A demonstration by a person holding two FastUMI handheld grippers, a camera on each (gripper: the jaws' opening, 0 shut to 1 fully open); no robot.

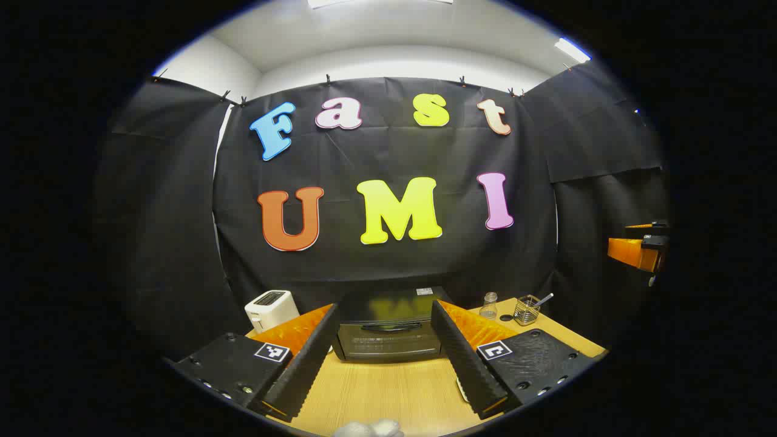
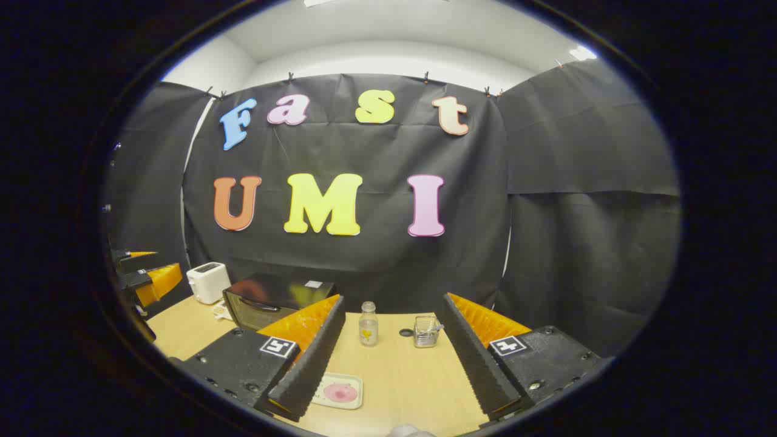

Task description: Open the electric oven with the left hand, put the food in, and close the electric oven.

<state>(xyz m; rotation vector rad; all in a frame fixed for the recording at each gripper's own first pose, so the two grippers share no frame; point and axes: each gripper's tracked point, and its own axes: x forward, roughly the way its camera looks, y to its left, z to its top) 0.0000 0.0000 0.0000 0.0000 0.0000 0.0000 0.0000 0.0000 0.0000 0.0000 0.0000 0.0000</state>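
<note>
1. Opening the oven (image 1: 390,325) is the step in hand, by my judgement: its door is shut and nothing touches it yet.
2. Left gripper (image 1: 383,358): fingers spread wide, holding nothing, raised above the table (image 1: 388,394) and facing the oven squarely, with the oven framed between the two fingers.
3. Right gripper (image 2: 388,358): fingers likewise spread, empty, hovering over the table to the right of the oven.
4. Advice for the step: bring the left gripper straight forward and down to the handle (image 1: 390,327) near the top of the door, close both fingers on the bar at its middle, then pull out and downward along the door's swing, assuming it is hinged at the bottom. Keep the right gripper back until the door lies open.
5. Oven, appearance: a low dark box with a glossy top, a dark front panel and a slim horizontal handle; it stands at the back of the table against the cloth wall.
6. Neighbours: a white toaster (image 1: 271,308) just to the oven's left; a small glass bottle (image 2: 368,324) and a wire holder (image 2: 425,331) to its right.
7. Food: a pink piece on a small tray (image 2: 340,390), lying on the table near the right gripper's left finger, well apart from the oven.
</note>
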